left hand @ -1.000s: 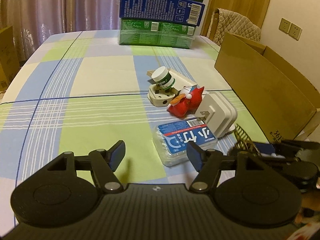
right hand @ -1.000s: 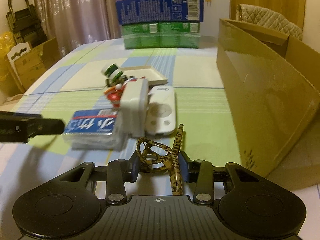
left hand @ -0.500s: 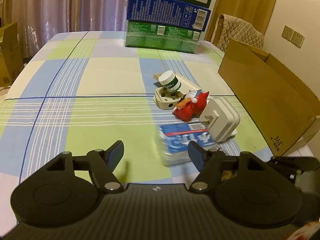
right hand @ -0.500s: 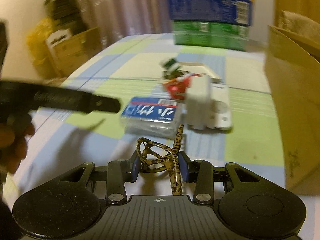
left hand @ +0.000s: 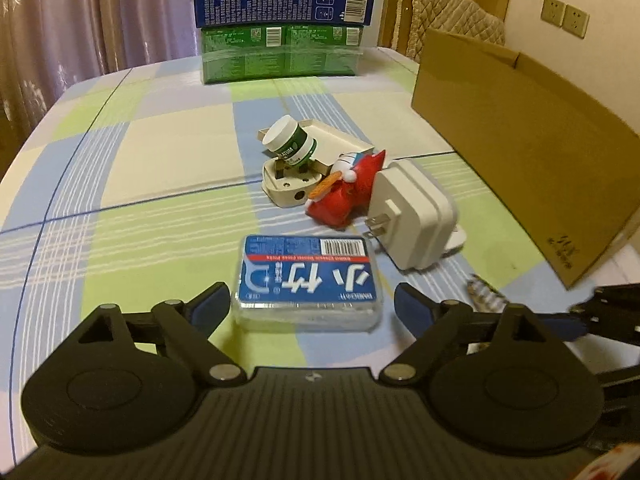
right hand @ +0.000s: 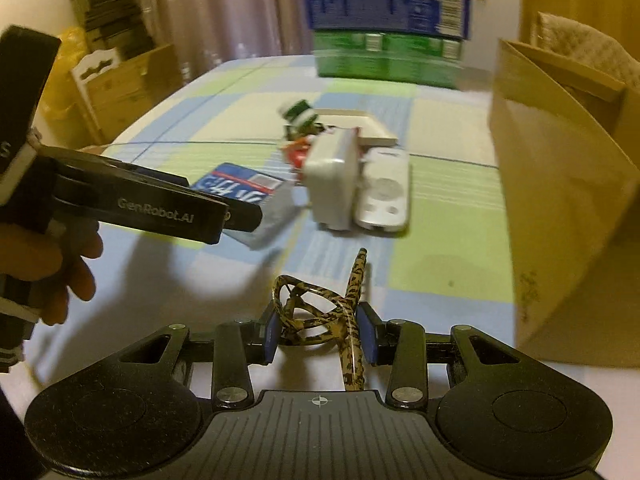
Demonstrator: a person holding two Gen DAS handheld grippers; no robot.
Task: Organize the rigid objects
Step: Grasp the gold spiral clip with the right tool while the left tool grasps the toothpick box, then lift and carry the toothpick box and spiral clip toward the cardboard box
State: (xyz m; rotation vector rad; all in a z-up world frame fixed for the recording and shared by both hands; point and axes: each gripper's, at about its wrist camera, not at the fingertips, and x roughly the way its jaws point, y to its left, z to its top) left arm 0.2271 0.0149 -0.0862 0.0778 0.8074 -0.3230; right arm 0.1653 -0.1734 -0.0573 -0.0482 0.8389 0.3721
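A clear floss-pick box with a blue label [left hand: 308, 276] lies on the checked tablecloth [left hand: 160, 160], and its near end sits between the fingers of my left gripper [left hand: 310, 306]. The jaws are opening and the pads stand clear of the box. Beyond it lie a white charger [left hand: 412, 216], a red toy [left hand: 344, 196], a white plug [left hand: 288, 182] and a green-banded jar [left hand: 290, 142]. My right gripper [right hand: 318, 330] is shut on leopard-print glasses [right hand: 320, 312], held low over the cloth. In the right wrist view the left gripper [right hand: 160, 204] hides part of the floss box [right hand: 240, 190].
An open cardboard box [left hand: 520, 152] stands along the table's right side. Stacked blue and green cartons [left hand: 280, 24] stand at the far edge. A white remote [right hand: 384, 192] lies beside the charger [right hand: 332, 176]. A padded chair [left hand: 448, 24] is behind the box, more cartons left of the table.
My left gripper has widened and moved forward to straddle the floss box. The right gripper, holding the glasses, has swung its view a little rightwards, and the left gripper now crosses its left side.
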